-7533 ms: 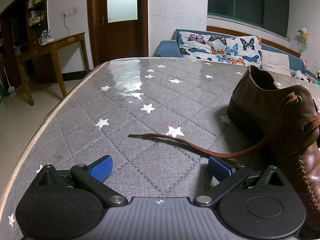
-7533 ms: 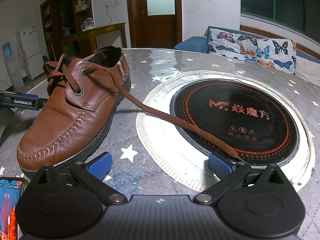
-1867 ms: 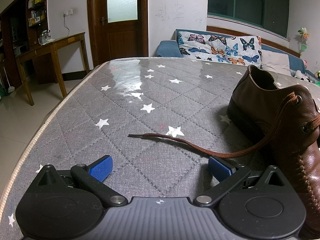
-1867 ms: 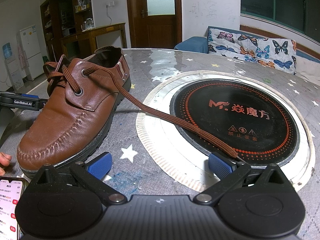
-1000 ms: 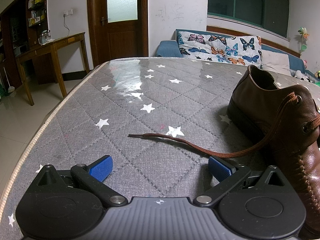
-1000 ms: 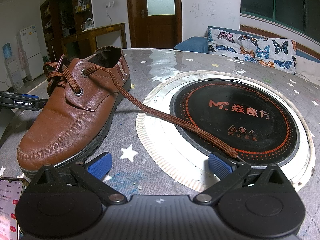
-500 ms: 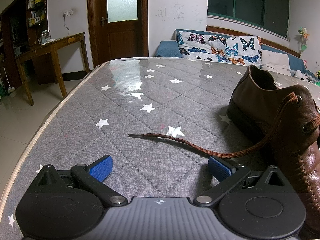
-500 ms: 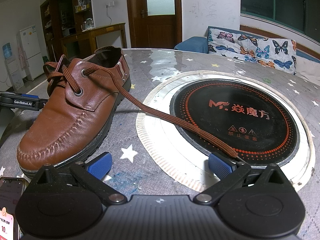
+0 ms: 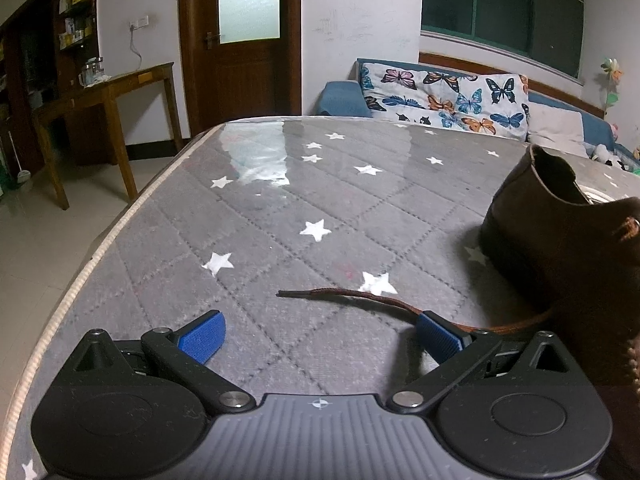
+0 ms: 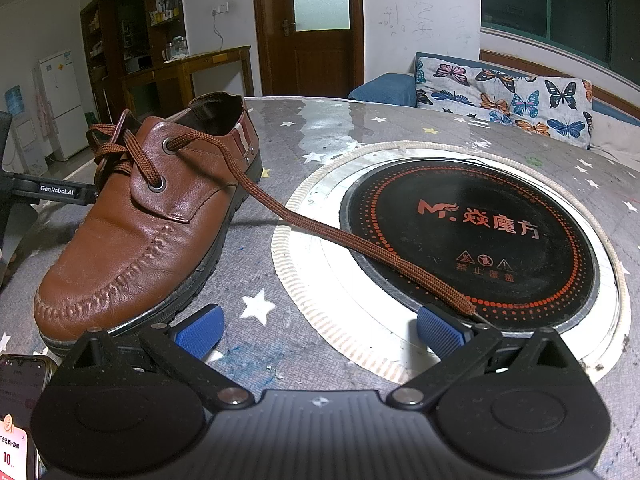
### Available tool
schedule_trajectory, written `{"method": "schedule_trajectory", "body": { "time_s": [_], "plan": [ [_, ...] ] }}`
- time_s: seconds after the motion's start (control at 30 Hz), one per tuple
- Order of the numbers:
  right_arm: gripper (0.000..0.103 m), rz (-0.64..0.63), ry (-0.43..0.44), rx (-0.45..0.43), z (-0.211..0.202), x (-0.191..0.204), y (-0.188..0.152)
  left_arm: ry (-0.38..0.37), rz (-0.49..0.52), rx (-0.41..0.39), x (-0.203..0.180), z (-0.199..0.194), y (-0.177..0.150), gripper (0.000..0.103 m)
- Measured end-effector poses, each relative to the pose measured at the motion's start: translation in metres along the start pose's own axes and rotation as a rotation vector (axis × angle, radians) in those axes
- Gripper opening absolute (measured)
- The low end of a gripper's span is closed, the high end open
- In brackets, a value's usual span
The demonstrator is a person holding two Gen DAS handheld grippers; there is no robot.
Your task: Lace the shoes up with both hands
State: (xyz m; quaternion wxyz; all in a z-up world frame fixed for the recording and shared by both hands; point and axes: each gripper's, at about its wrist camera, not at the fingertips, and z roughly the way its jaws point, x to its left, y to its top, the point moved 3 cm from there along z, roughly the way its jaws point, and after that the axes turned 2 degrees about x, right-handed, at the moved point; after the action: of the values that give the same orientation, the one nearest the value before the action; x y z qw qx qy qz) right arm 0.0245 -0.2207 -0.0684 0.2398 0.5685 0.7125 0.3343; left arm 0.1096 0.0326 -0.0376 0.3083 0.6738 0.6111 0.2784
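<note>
Phone (image 10: 16, 420) lies beside right tongs (image 10: 318, 330), near shoe (image 10: 148, 216).

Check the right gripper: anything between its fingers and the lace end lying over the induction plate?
Nothing visible. The right gripper is open, and the lace end lies on the black induction plate, right at the tip of one blue finger pad. Only bare tabletop shows between the pads.

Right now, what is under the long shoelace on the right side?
The shoelace lies across the white ring and the black round cooktop. Its tip ends beside the right hand-held gripper, whose blue finger hides what's beneath.
</note>
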Motion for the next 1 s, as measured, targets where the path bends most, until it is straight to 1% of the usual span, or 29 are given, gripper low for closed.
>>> {"method": "schedule_trajectory", "body": {
  "time_s": [1.0],
  "plan": [
    [0.103,0.000,0.000,0.000,0.0001,0.0000,0.0000,0.008,0.008,0.000,-0.0024,-0.0007,0.0000,0.103]
  ]
}}
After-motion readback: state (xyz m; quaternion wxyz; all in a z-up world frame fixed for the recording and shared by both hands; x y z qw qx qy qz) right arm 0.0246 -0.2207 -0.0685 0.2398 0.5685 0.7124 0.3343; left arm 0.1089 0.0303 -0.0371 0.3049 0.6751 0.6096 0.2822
